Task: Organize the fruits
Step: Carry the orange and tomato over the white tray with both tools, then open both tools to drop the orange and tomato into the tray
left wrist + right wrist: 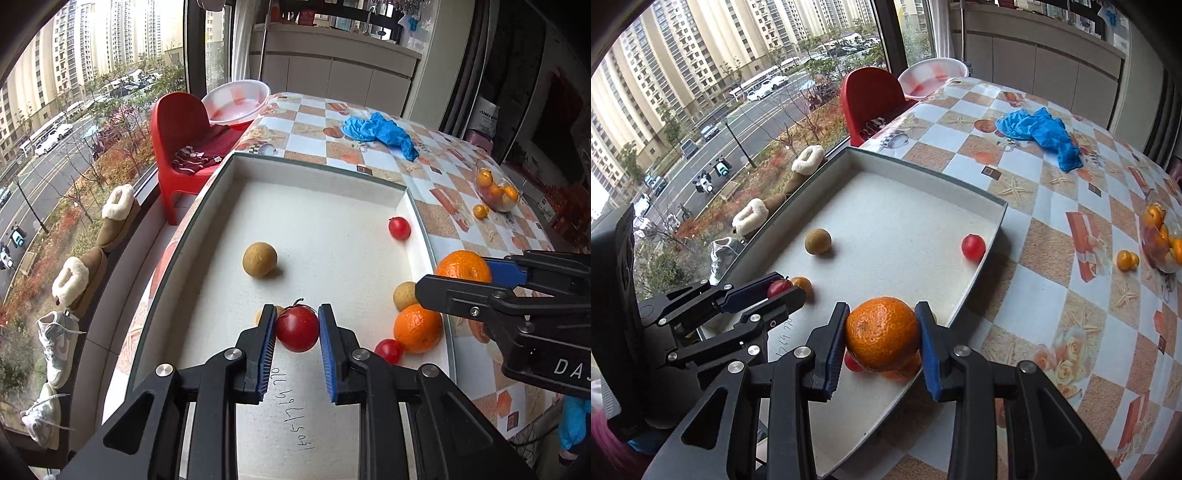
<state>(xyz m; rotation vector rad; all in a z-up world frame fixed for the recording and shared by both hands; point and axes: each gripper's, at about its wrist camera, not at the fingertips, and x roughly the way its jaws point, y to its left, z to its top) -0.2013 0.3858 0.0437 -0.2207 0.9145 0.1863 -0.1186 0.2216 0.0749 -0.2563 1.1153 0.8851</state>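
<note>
A shallow white tray (317,164) lies on the checkered table. My left gripper (297,326) is shut on a red tomato (297,329) just above the tray's near part; it also shows in the right wrist view (779,288). My right gripper (882,334) is shut on an orange mandarin (882,334) over the tray's right edge, also in the left wrist view (463,266). In the tray lie a brown round fruit (259,259), a small red tomato (399,228), another mandarin (417,328), a tan fruit (404,295) and a small tomato (388,350).
A glass bowl of small oranges (496,190) stands at the table's right, with a loose small orange (480,211) beside it. A blue crumpled glove (380,131) lies at the back. A red chair (177,147) and shoes stand left by the window.
</note>
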